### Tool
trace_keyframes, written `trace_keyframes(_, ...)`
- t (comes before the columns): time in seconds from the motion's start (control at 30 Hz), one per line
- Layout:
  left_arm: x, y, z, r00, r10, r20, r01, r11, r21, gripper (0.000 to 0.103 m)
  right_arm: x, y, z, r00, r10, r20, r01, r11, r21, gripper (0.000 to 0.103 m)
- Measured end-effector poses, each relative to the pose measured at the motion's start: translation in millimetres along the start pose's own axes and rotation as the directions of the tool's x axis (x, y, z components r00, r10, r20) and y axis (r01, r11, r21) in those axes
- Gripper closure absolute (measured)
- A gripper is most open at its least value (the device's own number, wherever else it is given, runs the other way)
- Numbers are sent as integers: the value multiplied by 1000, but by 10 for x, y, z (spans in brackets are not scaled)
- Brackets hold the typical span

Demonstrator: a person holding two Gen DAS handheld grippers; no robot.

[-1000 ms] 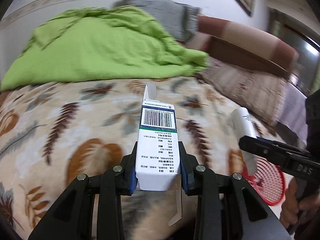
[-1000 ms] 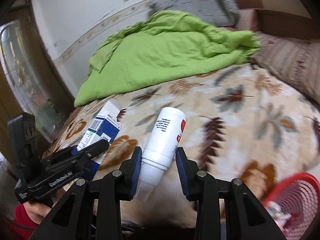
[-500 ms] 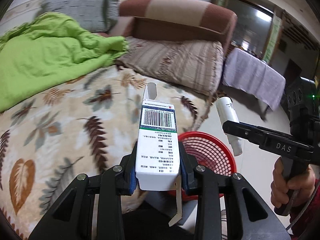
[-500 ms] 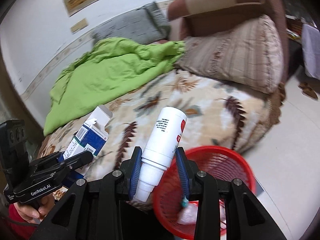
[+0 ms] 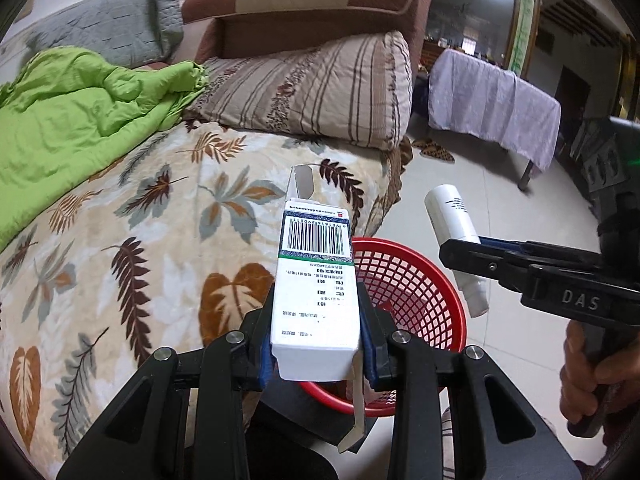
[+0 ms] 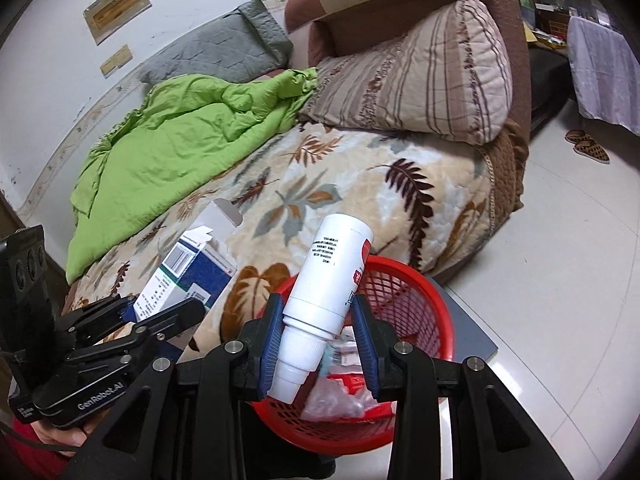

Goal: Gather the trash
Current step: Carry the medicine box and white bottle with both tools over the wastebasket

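Two black hand-held grippers with angular plastic arms. Blue pads on the inner faces of the fingers point(image 5: 370, 344). Silver round screws on the finger joints. White letters "DAS" on the side of the right gripper point(image 5: 460, 256); "GenRobot.AI" on the side of the left gripper point(image 6: 160, 316). Red sleeve at the wrist of the left hand point(image 6: 60, 438), with thin black cable.
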State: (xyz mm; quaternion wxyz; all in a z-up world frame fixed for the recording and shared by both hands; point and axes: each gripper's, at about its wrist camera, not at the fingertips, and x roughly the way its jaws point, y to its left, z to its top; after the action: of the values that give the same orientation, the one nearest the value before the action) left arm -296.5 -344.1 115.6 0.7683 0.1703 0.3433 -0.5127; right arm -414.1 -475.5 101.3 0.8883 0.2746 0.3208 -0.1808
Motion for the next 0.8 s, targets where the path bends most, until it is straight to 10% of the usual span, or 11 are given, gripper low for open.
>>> trace_keyframes(0.8,357,-261,-67,996,21,-83,-16,998,62,71,88,-233,-160,999,-20,-41,21,999,47,66)
